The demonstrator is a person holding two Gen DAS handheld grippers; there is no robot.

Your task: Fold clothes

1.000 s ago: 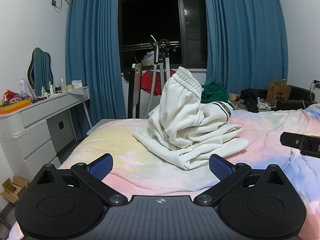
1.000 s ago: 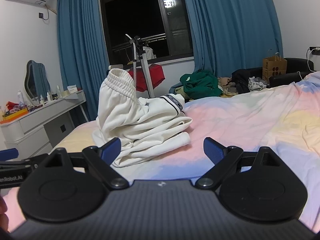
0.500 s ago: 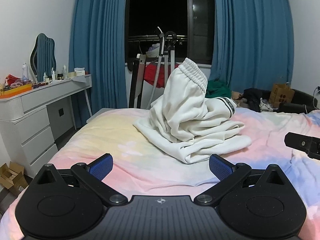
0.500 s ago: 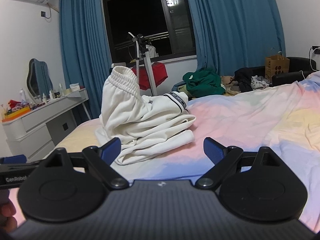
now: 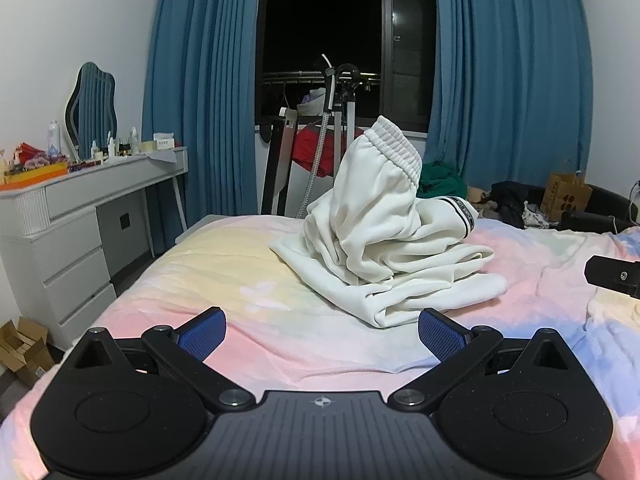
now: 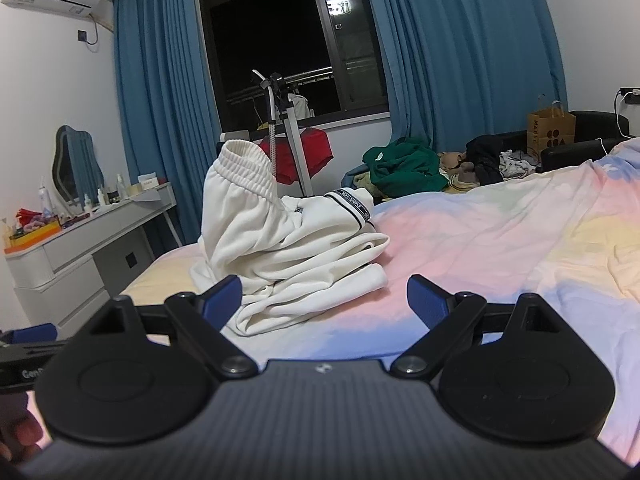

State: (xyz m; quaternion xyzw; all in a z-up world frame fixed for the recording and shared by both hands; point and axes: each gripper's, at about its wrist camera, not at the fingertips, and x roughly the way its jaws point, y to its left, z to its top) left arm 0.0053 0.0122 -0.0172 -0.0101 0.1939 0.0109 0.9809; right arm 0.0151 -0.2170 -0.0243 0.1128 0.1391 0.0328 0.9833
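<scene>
White trousers (image 5: pixel 384 240) heaped unfolded on the bed (image 5: pixel 224 264), waistband standing up. Left gripper (image 5: pixel 320 330) and right gripper (image 6: pixel 325 298) both spread, empty, short of the heap. Folding all remains.

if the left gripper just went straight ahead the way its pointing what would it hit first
Probably the white clothes heaped on the bed. The left gripper is open and empty, with only bare sheet before the pile; exact depth is unclear.

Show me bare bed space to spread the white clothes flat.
Right of the white clothes, the bedsheet lies bare. A smaller bare strip lies between the clothes and the dresser-side edge. Crowded: the clothing heap beyond the bed.
</scene>
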